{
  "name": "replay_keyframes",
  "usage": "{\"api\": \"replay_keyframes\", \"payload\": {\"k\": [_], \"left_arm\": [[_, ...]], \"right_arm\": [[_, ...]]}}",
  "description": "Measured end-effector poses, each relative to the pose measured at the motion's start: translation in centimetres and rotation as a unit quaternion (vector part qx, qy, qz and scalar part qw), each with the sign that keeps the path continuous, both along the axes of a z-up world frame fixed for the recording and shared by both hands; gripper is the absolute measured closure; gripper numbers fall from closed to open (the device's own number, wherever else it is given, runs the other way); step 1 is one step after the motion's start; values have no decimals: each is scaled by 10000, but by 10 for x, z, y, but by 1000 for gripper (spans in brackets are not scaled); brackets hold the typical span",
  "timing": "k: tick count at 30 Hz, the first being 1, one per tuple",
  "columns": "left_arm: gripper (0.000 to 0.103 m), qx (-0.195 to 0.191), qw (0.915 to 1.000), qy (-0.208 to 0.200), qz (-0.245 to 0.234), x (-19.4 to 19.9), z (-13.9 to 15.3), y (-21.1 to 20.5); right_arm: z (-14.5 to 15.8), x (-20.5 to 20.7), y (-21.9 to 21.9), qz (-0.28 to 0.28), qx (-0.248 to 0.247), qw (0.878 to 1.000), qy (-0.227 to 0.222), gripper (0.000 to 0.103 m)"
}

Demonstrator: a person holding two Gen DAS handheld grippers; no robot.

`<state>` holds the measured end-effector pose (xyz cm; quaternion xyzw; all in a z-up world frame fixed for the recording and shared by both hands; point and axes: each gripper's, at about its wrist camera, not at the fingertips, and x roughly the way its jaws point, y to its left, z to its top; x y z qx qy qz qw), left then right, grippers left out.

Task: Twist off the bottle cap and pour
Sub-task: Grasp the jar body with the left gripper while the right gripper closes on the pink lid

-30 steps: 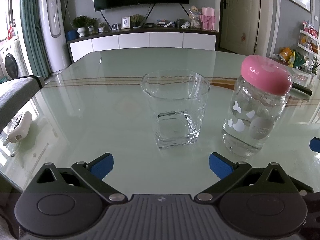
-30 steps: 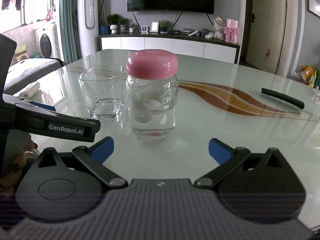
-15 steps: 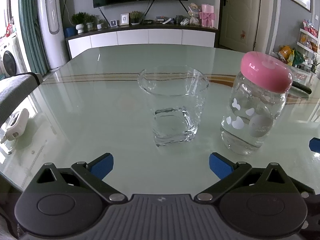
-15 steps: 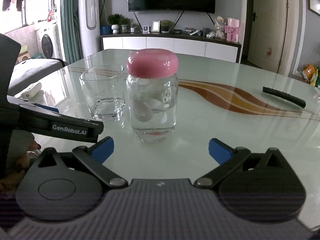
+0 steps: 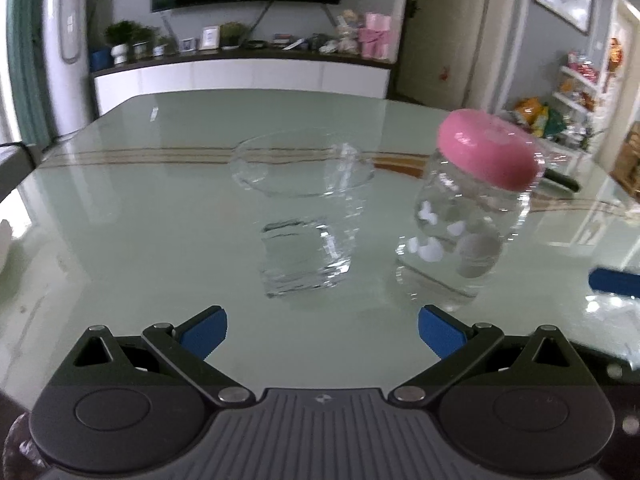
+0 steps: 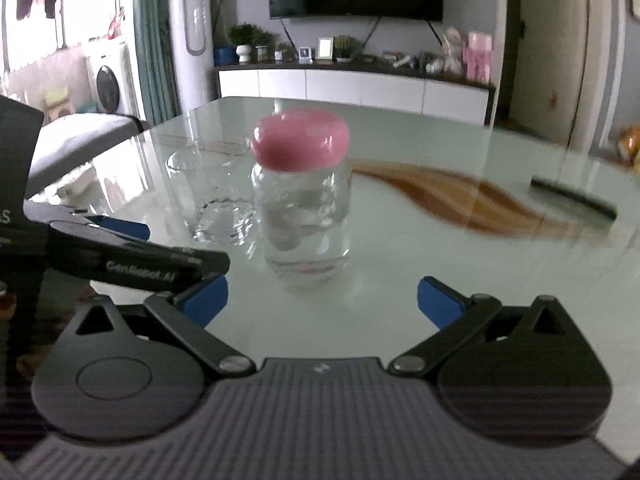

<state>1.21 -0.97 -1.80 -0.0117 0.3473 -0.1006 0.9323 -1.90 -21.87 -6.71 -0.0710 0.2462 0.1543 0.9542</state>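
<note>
both my left gripper and right gripper spread wide and empty, bottle with pink cap upright mid-frame beside the glass to its left; risk: a careless close shoves bottle into glass and topples both.

Only one bit of writing could be read. In the right wrist view, white letters spelling "GenRobot.AI" stood on the long black arm of the left tool, a bit blurred. A lone white "S" showed on the black block at the far left edge; the rest was cut off.
</note>
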Motion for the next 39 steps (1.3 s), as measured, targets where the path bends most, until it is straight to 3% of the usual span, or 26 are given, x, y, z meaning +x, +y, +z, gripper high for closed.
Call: {"api": "replay_keyframes", "payload": {"k": [6, 12, 16, 22, 32, 39], "left_arm": [[0, -83, 9962, -296, -820, -3, -2, -15], [0, -65, 9865, -707, -1477, 3, -6, -45], [0, -138, 9848, -788, -1542, 17, -9, -63], [1, -237, 9831, -896, -1576, 32, -13, -83], [3, -336, 9832, -1071, -1437, 22, -9, -84], [13, -331, 9842, -1208, -1251, 23, -5, -83]], "right_arm": [[28, 10, -11, 303, 54, 9992, -258, 0], [43, 39, -17, 705, 223, 9973, -17, 0], [44, 45, -14, 961, 24, 9953, -136, 0], [44, 54, -16, 1489, 129, 9886, -164, 15], [49, 64, -15, 1963, 41, 9805, -12, 23], [50, 71, -6, 2163, -122, 9762, 50, 26]]}}
